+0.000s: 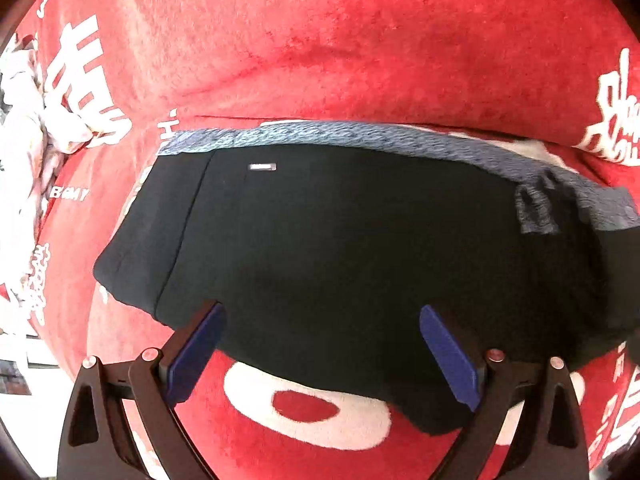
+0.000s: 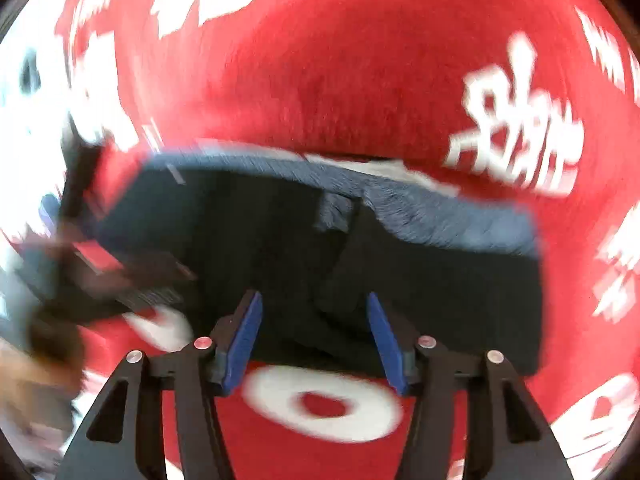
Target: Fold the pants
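Pants [image 1: 340,248] at frame centre look soft and limp; best pinched at the lower hem. Left gripper [image 1: 320,312] and right gripper [image 2: 314,300] gape wide, empty.

Matt black cloth, smooth, on the pants [image 1: 340,248], with a grey heathered knit waistband [image 1: 360,136]. Plush red blanket [image 1: 320,40], fuzzy nap with white print, underneath. Matt black plastic on the left gripper [image 1: 320,328], blue rubbery pads [image 1: 192,356], shiny metal pins.

surface: red plush blanket [image 1: 360,40] with white lettering | left edge: crumpled white cloth [image 1: 24,140]
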Motion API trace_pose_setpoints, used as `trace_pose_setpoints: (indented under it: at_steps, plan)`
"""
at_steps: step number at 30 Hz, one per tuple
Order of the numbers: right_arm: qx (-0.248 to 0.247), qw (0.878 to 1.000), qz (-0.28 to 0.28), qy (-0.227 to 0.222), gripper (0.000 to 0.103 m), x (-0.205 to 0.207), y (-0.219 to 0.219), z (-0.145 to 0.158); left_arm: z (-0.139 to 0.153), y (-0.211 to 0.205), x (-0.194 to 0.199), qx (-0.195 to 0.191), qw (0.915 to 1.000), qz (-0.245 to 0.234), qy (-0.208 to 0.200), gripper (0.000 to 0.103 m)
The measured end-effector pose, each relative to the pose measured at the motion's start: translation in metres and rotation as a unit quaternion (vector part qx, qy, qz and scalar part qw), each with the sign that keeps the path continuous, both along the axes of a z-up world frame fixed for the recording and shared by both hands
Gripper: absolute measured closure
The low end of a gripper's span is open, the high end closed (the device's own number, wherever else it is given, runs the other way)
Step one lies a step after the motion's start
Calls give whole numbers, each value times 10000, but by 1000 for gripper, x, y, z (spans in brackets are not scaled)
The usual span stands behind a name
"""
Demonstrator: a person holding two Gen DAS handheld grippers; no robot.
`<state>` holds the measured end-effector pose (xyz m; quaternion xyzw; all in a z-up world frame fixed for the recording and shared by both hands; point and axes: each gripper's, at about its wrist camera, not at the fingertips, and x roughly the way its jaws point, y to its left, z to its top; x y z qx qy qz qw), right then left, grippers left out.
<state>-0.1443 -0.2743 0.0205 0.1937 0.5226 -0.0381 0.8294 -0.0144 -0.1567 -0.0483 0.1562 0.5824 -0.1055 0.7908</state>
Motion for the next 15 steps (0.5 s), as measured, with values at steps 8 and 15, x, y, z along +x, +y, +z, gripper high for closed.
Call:
trace_pose_setpoints:
  at_steps: [8, 15]
  plan:
    - [3655, 9020, -2295, -63, 44, -55, -109, -68, -1, -30, -10, -913, 9938, -393, 496, 5]
    - [4235, 8539, -3021, -161, 44, -84, -118, -95, 13, -78, -12, -1877, 9698, -1039, 1161, 5]
